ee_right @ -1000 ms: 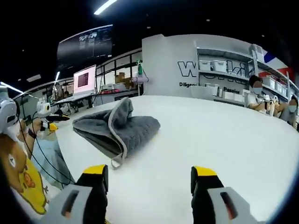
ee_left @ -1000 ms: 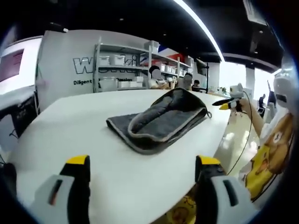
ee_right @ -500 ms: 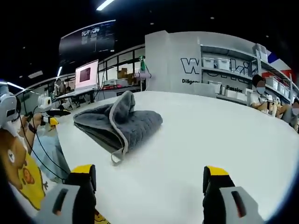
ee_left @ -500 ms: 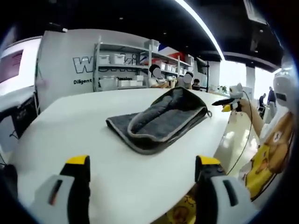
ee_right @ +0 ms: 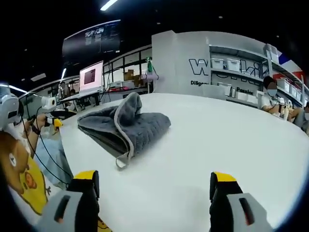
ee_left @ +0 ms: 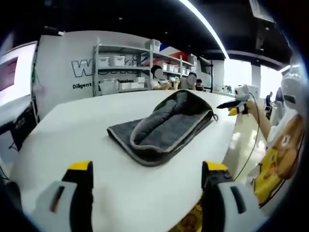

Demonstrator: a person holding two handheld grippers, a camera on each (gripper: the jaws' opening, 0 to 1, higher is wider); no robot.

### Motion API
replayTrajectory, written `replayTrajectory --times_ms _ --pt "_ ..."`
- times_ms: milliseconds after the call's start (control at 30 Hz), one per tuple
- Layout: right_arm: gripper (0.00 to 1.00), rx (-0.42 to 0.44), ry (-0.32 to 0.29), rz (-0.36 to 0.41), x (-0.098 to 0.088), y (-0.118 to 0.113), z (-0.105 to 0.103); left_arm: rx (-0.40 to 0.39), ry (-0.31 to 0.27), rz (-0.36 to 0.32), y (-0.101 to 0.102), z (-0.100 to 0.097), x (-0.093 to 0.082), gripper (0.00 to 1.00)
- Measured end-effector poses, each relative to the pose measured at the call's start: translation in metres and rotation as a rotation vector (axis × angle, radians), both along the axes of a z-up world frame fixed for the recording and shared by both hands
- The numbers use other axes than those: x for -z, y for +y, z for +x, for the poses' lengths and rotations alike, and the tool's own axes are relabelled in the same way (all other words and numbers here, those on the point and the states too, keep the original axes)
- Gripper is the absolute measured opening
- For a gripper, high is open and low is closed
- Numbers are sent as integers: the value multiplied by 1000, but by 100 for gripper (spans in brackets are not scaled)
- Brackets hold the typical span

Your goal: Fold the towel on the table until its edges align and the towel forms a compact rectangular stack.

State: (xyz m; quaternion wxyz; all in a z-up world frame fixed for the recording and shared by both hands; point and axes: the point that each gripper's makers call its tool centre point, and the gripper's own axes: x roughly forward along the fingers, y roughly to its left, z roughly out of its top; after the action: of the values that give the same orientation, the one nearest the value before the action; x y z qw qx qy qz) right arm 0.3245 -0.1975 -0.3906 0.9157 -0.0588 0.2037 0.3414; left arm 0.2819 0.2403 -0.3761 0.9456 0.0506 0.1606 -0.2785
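Note:
A dark grey towel (ee_left: 163, 125) with a paler hem lies loosely folded on the white table (ee_left: 72, 140), ahead of my left gripper (ee_left: 147, 169). That gripper is open, jaws wide apart and nothing between them, well short of the towel. In the right gripper view the same towel (ee_right: 126, 126) sits ahead and to the left, one fold standing up and a small loop at its near corner. My right gripper (ee_right: 154, 179) is open and holds nothing, a good way from the towel.
A person in a yellow shirt (ee_left: 280, 154) stands at the table's edge, with another gripper (ee_left: 236, 99) held up near them. Shelves with white bins (ee_left: 125, 72), seated people (ee_right: 268, 94) and desks with a monitor (ee_right: 91, 77) lie beyond the table.
The right gripper's jaws have spread wider than a second ago. Both views have shifted slightly with the hands; the towel lies as before.

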Motion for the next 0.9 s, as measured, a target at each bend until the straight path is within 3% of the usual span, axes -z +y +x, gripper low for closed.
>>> replayTrajectory --times_ms 133,467,733,900 --pt "99 -26 11 31 0 5 -3 10 0 -2 -1 5 -3 98" --pt "99 -27 6 32 0 4 -4 179 -18 16 -28 53 -39 98" --pt "99 -26 6 30 0 0 -5 299 15 1 -60 100 -52 98" --pt "99 -25 2 35 -1 -3 -6 356 84 -53 -86 137 -49 98"
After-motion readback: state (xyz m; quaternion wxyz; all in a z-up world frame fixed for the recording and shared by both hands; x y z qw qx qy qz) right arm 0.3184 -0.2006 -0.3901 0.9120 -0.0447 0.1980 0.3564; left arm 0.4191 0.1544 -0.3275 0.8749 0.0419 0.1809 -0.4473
